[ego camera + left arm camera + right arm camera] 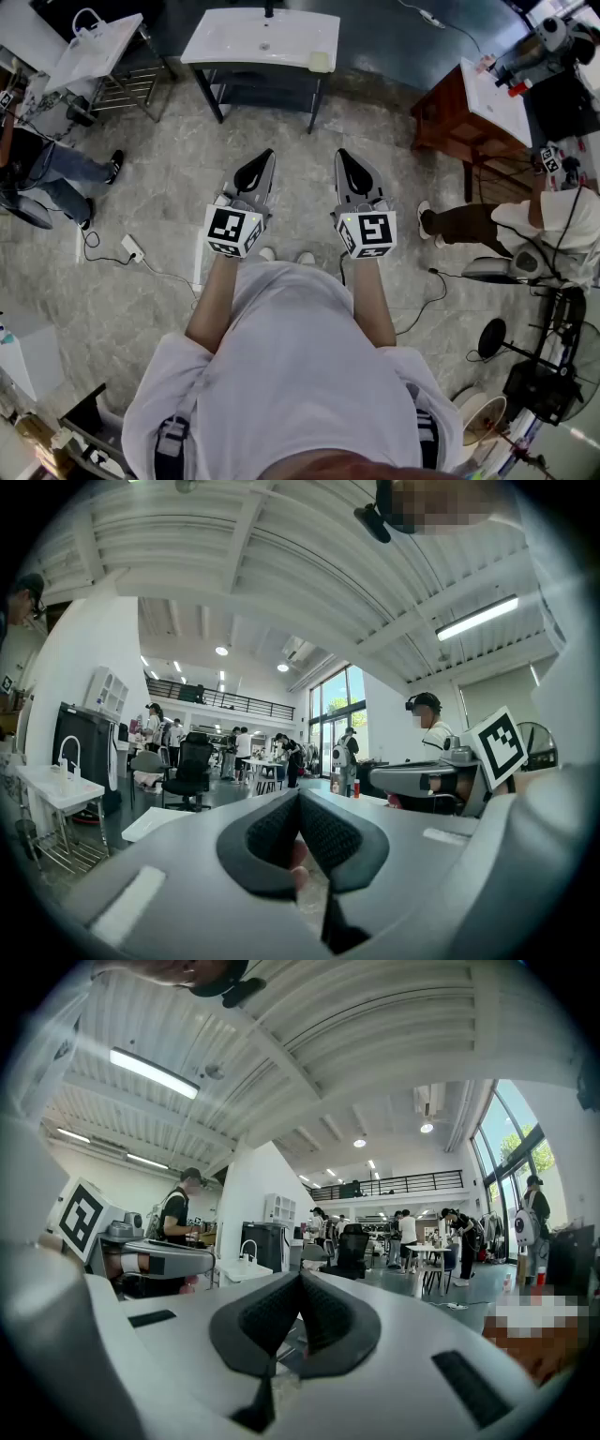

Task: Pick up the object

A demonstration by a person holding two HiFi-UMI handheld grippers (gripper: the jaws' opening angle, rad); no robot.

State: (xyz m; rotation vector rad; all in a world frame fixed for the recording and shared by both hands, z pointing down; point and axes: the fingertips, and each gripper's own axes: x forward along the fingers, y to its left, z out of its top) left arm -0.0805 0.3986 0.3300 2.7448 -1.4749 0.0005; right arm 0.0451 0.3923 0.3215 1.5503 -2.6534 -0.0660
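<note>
L gripper & R gripper mid-frame, side by side, level. Both jaws pressed together, nothing betw. Top centre, far: white sink table, pale block on its right corner. Target obj: can't tell which.

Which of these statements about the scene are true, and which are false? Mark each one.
1. Both claws are shut and empty. True: the left claw and the right claw have their jaws together, with nothing between them.
2. The claws point straight down. False: they are held level, pointing ahead.
3. A white sink unit stands ahead of the claws. True.
4. The brown wooden table is on the person's left. False: it stands on the person's right.
5. The right claw touches the sink unit. False: bare floor lies between them.
</note>
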